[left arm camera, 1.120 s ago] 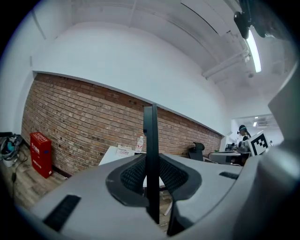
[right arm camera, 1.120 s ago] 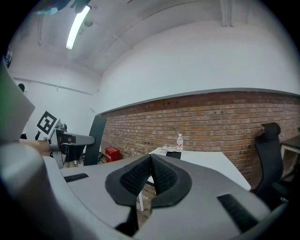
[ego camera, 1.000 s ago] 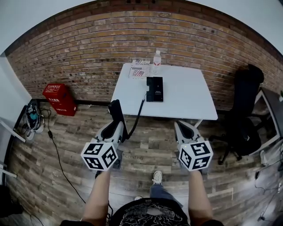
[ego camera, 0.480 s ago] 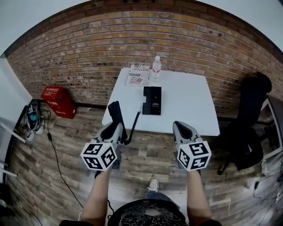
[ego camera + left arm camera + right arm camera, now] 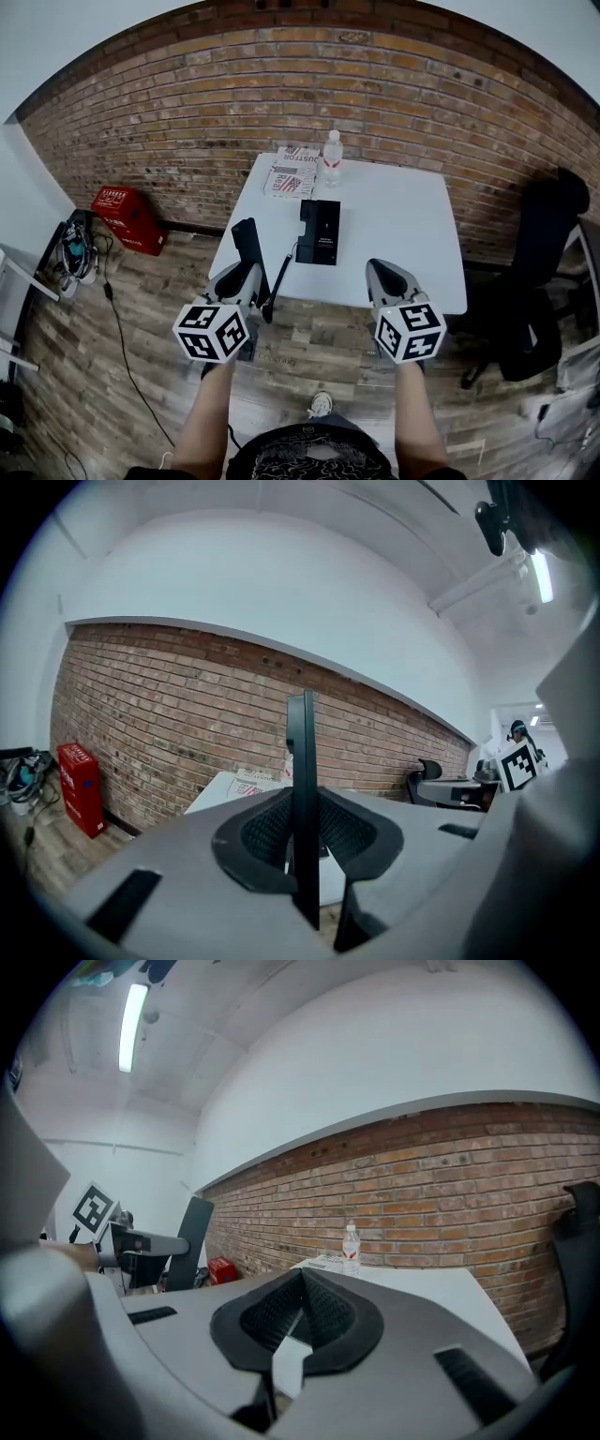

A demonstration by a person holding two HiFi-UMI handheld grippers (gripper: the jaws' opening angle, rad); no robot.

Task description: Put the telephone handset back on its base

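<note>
the left gripper pinches the black telephone handset upright, just off the white table's front edge. its cord runs to the base near that edge. the right gripper has its jaws pressed together, empty.

A white rectangular table stands against a red brick wall on a wood-plank floor. A flat black telephone base lies left of the table's middle, and at 11 o'clock from it are a printed paper booklet and a clear plastic bottle with a red label. The left hand-held gripper holds the black telephone handset on end just off the table's 8 o'clock corner (a black cord runs from it up to the base). The right hand-held gripper points at the table's near edge. A red plastic crate sits at 9 o'clock and a black office chair at 3 o'clock.
</note>
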